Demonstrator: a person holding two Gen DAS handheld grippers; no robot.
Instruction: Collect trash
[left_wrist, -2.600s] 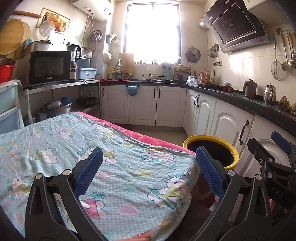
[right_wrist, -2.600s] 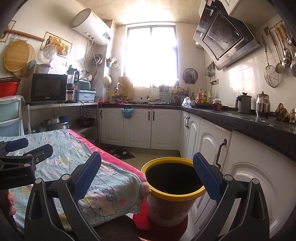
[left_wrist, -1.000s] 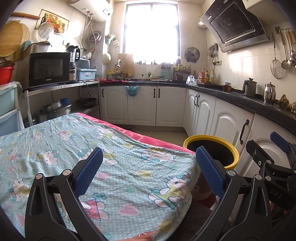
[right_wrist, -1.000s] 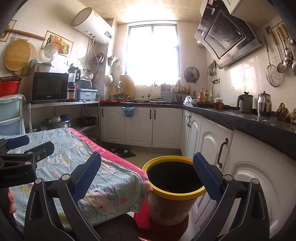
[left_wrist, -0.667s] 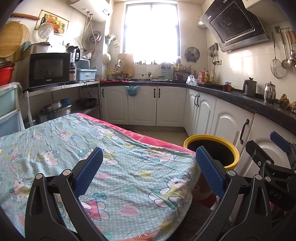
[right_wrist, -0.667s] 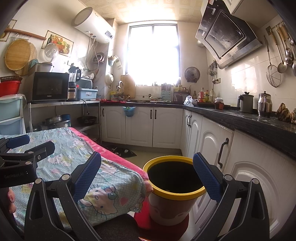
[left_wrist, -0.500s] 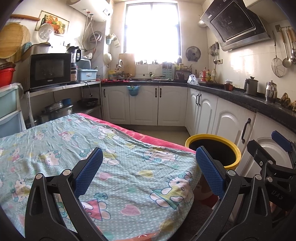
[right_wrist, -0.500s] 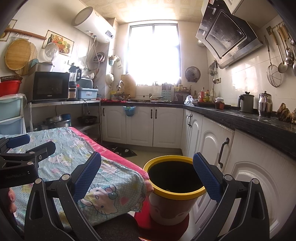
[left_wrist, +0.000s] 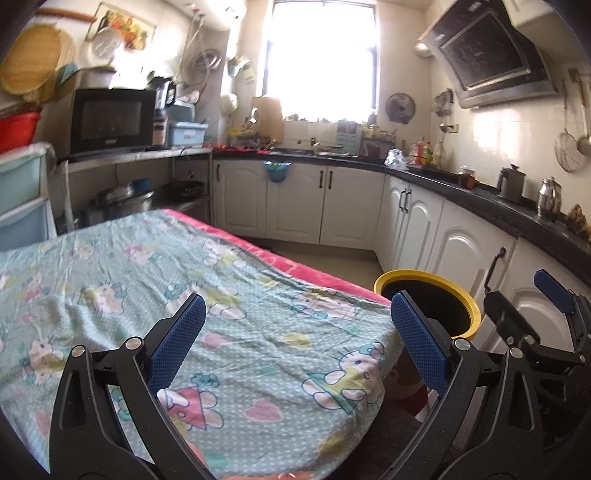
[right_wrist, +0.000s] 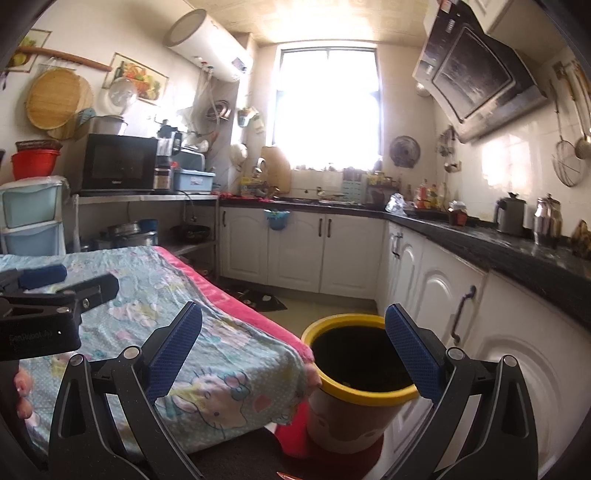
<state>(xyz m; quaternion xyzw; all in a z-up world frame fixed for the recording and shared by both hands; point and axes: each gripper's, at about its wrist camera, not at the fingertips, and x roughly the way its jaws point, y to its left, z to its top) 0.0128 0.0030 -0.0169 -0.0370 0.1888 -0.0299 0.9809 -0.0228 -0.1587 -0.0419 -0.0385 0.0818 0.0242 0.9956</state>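
A yellow-rimmed trash bin (right_wrist: 360, 397) with a dark inside stands on the floor beside the table's right end; it also shows in the left wrist view (left_wrist: 463, 295). My left gripper (left_wrist: 295, 332) is open and empty, held over the table covered with a cartoon-cat cloth (left_wrist: 155, 280). My right gripper (right_wrist: 293, 338) is open and empty, held just in front of the bin's rim. Each gripper shows at the edge of the other's view: the right one (left_wrist: 535, 325) and the left one (right_wrist: 55, 291). No loose trash shows on the cloth.
White cabinets (right_wrist: 436, 291) under a dark counter (right_wrist: 517, 247) run along the right and back walls. A microwave (left_wrist: 110, 122) sits on a shelf at the left, with plastic drawers (right_wrist: 31, 225) beside it. A pink blanket edge (right_wrist: 236, 299) hangs below the cloth.
Both grippers have stayed open and nearly still. The views have only drifted slightly, the scene sliding a little to the right.
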